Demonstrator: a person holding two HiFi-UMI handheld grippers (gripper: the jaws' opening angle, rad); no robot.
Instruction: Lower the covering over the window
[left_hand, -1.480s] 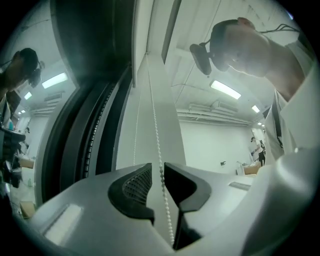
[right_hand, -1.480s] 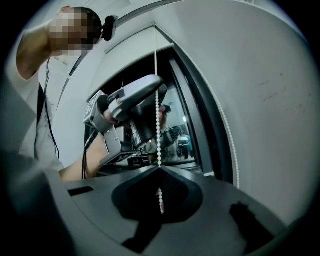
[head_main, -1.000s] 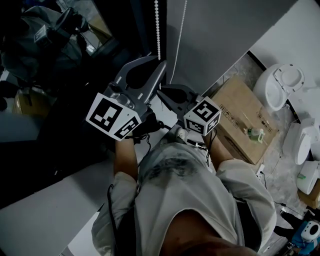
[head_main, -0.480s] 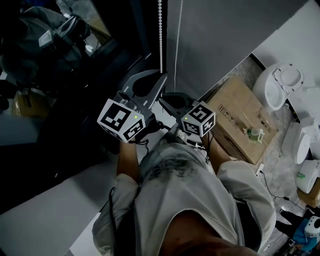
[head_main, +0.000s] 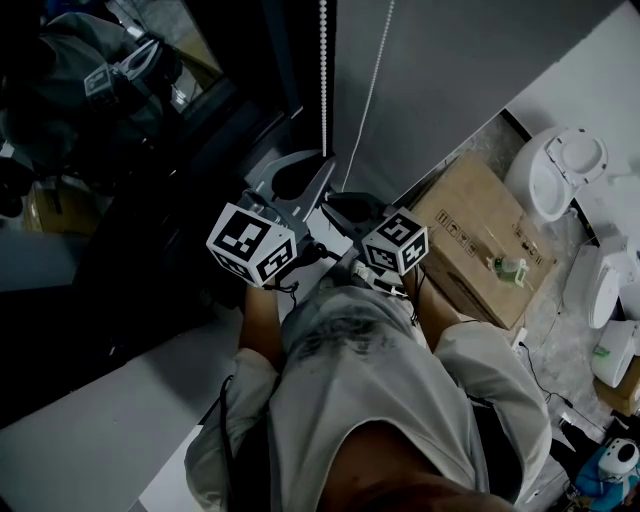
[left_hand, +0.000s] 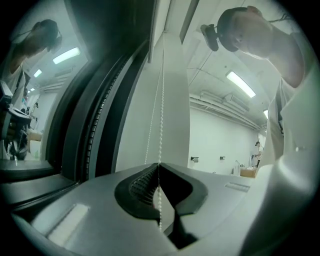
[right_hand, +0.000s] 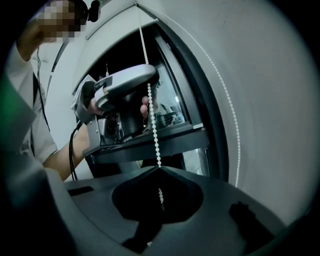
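Head view, looking steeply down: a person is standing at a dark window (head_main: 150, 200), holding a gripper in each hand. A grey roller blind (head_main: 470, 70) is hanging just right of the glass, with a white bead chain (head_main: 323, 80) dropping along its left edge. The left gripper (head_main: 322, 158) is meeting that chain at its tip. The right gripper (head_main: 336, 200) is sitting just beside it, slightly nearer the person. A second strand (head_main: 372, 80) is slanting down on the right.

In the left gripper view, the left gripper (left_hand: 159, 165) is pressing its jaws together on the bead chain (left_hand: 161, 115), and beads are trailing out below the pinch. The blind (left_hand: 175, 90) is rising behind.

In the right gripper view, the right gripper (right_hand: 159, 169) is likewise pinching the chain (right_hand: 152, 125) between closed jaws. Its strand is running up past the left gripper (right_hand: 147, 77), so both seem to be gripping the same strand. The free strand (right_hand: 231, 110) is hanging apart on the right, against the blind (right_hand: 270, 75).

To do this well, both grippers should be drawing straight down along the chain's own line, moving together. A sideways pull is likely to drag the beads off their track. The pinches need staying firm, since small round beads can slip through. The free strand should be running unhindered.
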